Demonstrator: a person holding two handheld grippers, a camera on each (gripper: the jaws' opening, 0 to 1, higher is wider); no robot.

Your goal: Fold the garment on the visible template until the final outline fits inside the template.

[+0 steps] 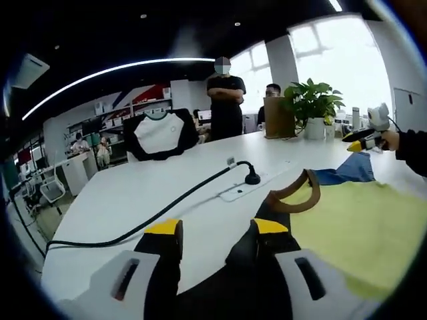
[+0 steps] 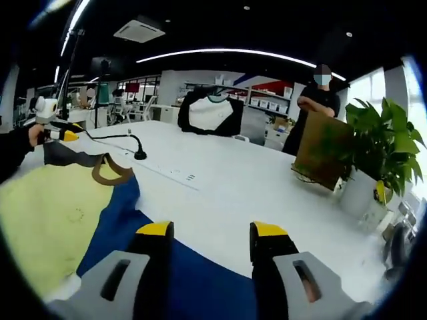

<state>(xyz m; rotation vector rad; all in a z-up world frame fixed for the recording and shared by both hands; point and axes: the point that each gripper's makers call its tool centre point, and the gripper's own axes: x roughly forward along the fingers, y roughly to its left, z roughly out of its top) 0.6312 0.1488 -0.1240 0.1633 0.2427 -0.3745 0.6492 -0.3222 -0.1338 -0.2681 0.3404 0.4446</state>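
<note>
Garment: yellow body w/ brown collar, dark sleeve & blue sleeve, lying spread flat on white desk. Left gripper sits over the dark sleeve, jaws spread, nothing pinched. Right gripper over the blue sleeve, jaws also spread, empty. No template outline visible from here. Looks like no fold done yet: sleeves out, body flat. Prob. whole job still left: grab sleeves, fold in, then check fit.

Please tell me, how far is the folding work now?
Early stage. Done: the yellow garment lies on the white table. In hand: the left tool is at its dark sleeve, the right tool over the blue sleeve. Left: the folds; no template outline is discernible.
</note>
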